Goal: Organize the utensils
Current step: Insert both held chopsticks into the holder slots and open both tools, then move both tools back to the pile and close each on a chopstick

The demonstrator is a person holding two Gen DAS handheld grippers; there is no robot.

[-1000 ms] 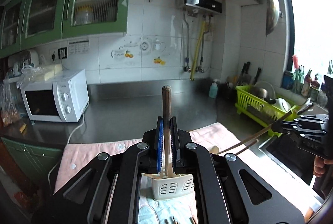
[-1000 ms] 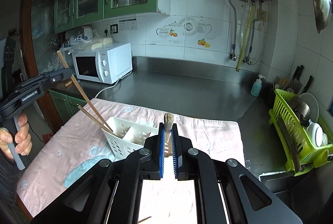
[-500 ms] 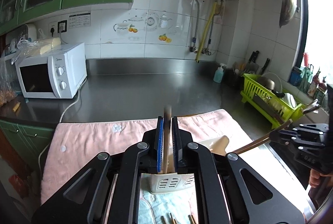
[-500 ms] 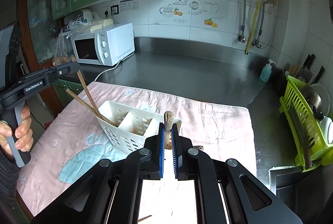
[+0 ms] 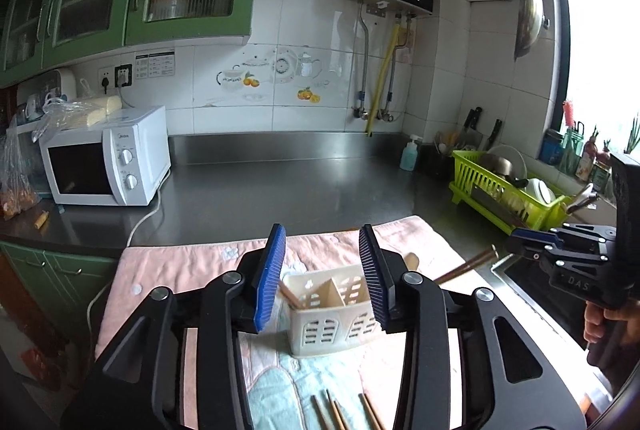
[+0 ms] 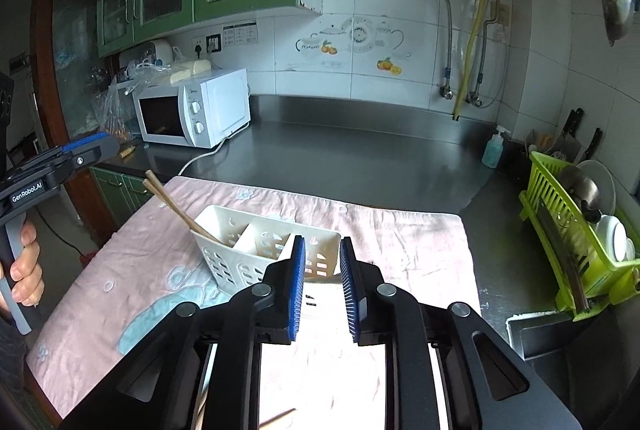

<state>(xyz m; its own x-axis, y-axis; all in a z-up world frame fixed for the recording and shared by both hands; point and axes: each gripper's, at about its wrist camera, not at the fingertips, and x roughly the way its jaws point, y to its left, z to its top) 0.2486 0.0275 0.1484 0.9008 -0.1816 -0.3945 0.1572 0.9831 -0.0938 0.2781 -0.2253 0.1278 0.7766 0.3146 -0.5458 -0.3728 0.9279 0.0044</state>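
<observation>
A white slotted caddy (image 5: 332, 318) stands on the pink cloth (image 5: 180, 270). My left gripper (image 5: 322, 242) hovers just above and in front of it. Its jaws are opening and nothing is between the blue pads. A pair of brown chopsticks (image 5: 290, 296) rests in the caddy's left compartment. Another pair (image 5: 464, 266) leans out of the right end toward my right gripper (image 5: 520, 242). In the right wrist view the right gripper (image 6: 322, 250) is over the caddy (image 6: 256, 242), its jaws opening with no stick pressed between them. The left pair (image 6: 172, 202) slants toward the left gripper (image 6: 80, 150).
Several loose chopsticks (image 5: 344, 410) lie on the cloth near me. A white microwave (image 5: 108, 158) sits at the back left, and a green dish rack (image 5: 500, 190) and a sink (image 5: 532, 294) are at the right. A hand (image 6: 24, 270) holds the left gripper's handle.
Both grippers were shut on chopsticks and have let them go. The sticks now rest in the caddy, and both grippers have sunk closer to it.
</observation>
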